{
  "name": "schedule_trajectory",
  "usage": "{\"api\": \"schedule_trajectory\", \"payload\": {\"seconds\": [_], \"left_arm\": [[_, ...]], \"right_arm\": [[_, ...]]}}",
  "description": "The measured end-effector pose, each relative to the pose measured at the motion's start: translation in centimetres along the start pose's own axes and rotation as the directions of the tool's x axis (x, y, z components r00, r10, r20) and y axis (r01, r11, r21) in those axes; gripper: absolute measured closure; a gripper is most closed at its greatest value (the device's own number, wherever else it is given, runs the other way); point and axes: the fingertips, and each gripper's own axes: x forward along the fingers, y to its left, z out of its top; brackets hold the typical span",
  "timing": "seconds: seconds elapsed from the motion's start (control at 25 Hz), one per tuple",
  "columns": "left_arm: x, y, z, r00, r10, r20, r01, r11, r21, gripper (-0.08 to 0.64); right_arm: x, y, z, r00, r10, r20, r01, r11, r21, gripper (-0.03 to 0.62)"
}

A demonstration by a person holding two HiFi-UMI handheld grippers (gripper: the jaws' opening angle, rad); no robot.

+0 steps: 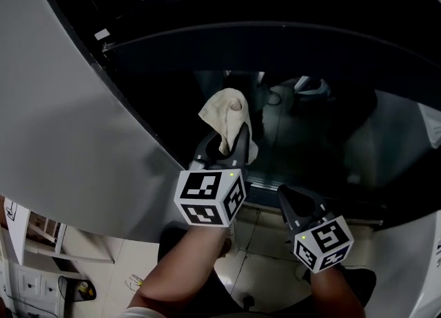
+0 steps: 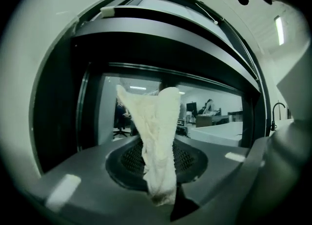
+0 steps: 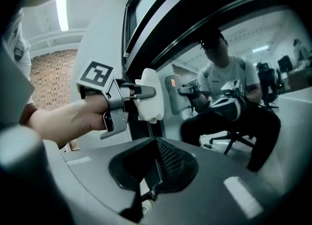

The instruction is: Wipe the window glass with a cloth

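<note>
In the head view, the left gripper (image 1: 231, 143) pinches a pale cloth (image 1: 227, 111) and holds it up at the lower left part of the window glass (image 1: 324, 138). The right gripper (image 1: 289, 198) hangs below the glass's bottom edge, well clear of the cloth. We judge the wipe to be at its start, so the job now is good contact: we should press the bunched cloth flat to the glass, not its hard jaw tips. In the left gripper view, the jaws are clamped on the cloth's lower end and the free part stands up loosely in front of the glass. Whether it touches the glass we cannot tell. So little of the cloth is gripped that we expect it could slip out under a hard rub, so we should use steady pressure and overlapping strokes from the glass's left edge towards its right. In the right gripper view, that gripper's own jaws are pressed together with nothing between them. Beyond them the left gripper holds the cloth just beside the left edge of the glass. The right gripper should stay below the glass, out of the stroke.
</note>
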Motion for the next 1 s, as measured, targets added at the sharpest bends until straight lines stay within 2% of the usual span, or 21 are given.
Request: {"api": "schedule_trajectory", "payload": {"seconds": [0.28, 0.44, 0.6, 0.8, 1.0], "left_arm": [[-0.5, 7.5, -1.8, 0.994, 0.108, -0.007, -0.108, 0.994, -0.014, 0.451], [-0.3, 10.9, -2.8, 0.986, 0.165, 0.003, -0.165, 0.986, 0.001, 0.451], [-0.2, 12.2, -2.8, 0.983, 0.179, 0.033, -0.181, 0.983, 0.045, 0.451], [-0.8, 13.3, -2.8, 0.978, 0.201, 0.056, -0.203, 0.979, 0.02, 0.451], [-0.8, 14.2, -2.8, 0.973, 0.225, 0.057, -0.229, 0.971, 0.065, 0.454]], "right_arm": [[4.3, 2.7, 1.0, 0.999, 0.04, 0.01, -0.04, 0.999, 0.007, 0.591], [5.4, 3.7, 1.1, 0.998, 0.057, -0.006, -0.057, 0.998, -0.001, 0.591], [5.6, 4.1, 1.2, 0.998, 0.052, -0.023, -0.053, 0.998, -0.034, 0.591], [5.9, 4.4, 1.8, 0.998, 0.053, -0.024, -0.054, 0.996, -0.076, 0.591], [6.1, 5.0, 1.3, 0.998, 0.062, -0.032, -0.065, 0.994, -0.087, 0.591]]}}
